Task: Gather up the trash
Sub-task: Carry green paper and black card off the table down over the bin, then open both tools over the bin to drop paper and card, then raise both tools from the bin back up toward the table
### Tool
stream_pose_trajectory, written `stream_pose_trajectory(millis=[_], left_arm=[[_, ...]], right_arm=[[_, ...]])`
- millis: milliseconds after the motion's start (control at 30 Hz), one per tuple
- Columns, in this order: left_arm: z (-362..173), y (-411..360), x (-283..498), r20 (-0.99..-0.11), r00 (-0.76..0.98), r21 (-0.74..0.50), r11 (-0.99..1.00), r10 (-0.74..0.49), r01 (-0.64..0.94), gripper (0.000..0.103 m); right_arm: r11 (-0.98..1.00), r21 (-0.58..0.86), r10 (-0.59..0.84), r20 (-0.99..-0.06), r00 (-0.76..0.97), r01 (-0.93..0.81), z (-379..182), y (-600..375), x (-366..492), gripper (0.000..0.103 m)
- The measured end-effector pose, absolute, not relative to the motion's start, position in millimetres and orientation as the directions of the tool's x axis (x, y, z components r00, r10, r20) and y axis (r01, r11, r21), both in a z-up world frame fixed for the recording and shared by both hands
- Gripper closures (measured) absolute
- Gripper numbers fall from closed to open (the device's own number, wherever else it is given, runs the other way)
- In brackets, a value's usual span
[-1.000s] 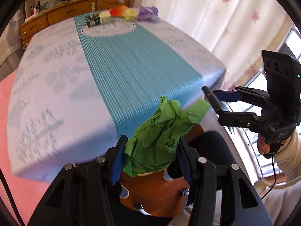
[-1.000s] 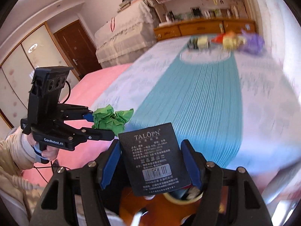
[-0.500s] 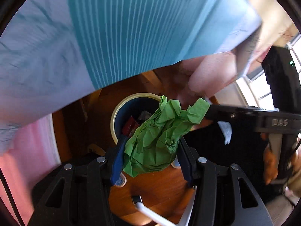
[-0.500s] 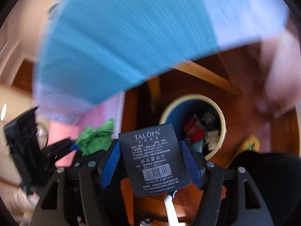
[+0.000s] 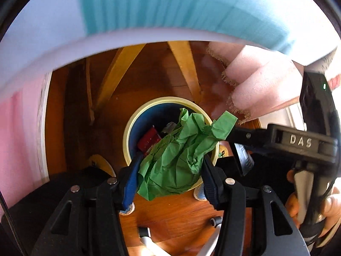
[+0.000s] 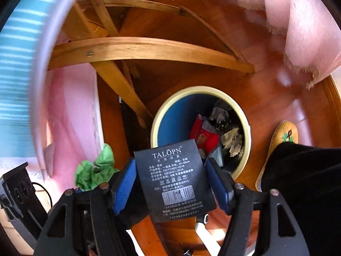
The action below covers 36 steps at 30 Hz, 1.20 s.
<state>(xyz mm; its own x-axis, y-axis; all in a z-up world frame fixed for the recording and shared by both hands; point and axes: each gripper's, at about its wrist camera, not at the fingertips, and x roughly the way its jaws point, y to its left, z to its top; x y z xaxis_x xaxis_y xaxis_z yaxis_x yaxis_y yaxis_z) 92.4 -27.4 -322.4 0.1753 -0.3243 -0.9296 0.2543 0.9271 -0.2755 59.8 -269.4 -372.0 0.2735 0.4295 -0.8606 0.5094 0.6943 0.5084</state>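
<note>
Crumpled green paper (image 5: 177, 160) sits clamped between your left gripper's (image 5: 170, 177) pads, whose jaws have just eased wider, above the yellow-rimmed blue bin (image 6: 170, 115). Your right gripper (image 6: 172, 183) grips a black TALOPN card (image 6: 174, 183) beside that bin's near rim. Blur smears the striped tablecloth (image 5: 170, 8), and the bin's bottom is partly covered. Both grippers point steeply down
</note>
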Motion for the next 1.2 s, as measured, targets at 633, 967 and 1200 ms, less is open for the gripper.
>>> stream_pose_trajectory(millis=[633,967,1200], left_arm=[[-333.4,-6.9,94.6,-0.914,0.194,-0.327,0.929,-0.357,0.172,0.010],[-324.8,3.1,92.9,-0.903,0.239,-0.328,0.932,-0.358,0.157,0.010],[-307.6,-1.2,79.8,-0.895,0.297,-0.283,0.938,-0.333,0.201,0.010]], right_arm=[[0.753,0.425,0.352,-0.905,0.239,0.502,-382.9,-256.9,63.1,0.019],[0.790,0.390,0.303,-0.919,0.253,0.473,-374.0,-257.8,58.4,0.019],[0.839,0.358,0.251,-0.923,0.292,0.410,-349.7,-254.8,47.5,0.019]])
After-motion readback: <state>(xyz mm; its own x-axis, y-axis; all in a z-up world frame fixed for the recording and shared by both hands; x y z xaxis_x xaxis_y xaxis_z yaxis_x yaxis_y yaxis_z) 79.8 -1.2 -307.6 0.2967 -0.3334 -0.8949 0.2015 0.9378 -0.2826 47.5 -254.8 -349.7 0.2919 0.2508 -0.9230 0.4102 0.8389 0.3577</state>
